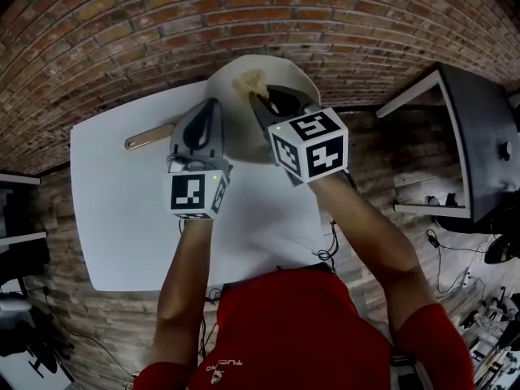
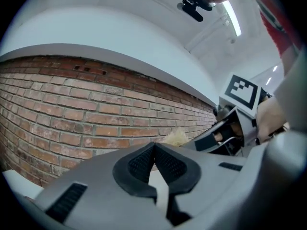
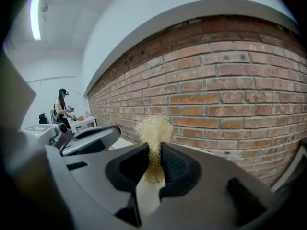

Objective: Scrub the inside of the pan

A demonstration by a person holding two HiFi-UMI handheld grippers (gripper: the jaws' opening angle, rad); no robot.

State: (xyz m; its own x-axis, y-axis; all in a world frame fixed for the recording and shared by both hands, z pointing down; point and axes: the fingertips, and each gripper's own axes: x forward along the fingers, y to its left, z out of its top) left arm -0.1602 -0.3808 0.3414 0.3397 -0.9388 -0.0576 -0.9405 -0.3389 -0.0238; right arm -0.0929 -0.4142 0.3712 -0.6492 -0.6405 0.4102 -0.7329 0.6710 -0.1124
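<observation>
A cream pan (image 1: 244, 128) with a wooden handle (image 1: 150, 139) is held tilted over the far edge of the white table (image 1: 122, 210). My left gripper (image 1: 207, 108) lies across the pan's left side near the handle, its jaws (image 2: 154, 152) shut with a thin pale edge, apparently the pan's rim, between the pads. My right gripper (image 1: 264, 100) reaches into the pan from the right. It is shut on a straw-coloured scrubber (image 3: 153, 133), whose tuft (image 1: 248, 81) rests against the upper inside of the pan. The scrubber (image 2: 175, 138) also shows past the left jaws.
A brick wall (image 3: 216, 95) stands close behind the table. To the right is a black desk with a white frame (image 1: 471, 136). Cables (image 1: 329, 250) hang near the table's front right. A person (image 3: 61, 107) stands far off in the room.
</observation>
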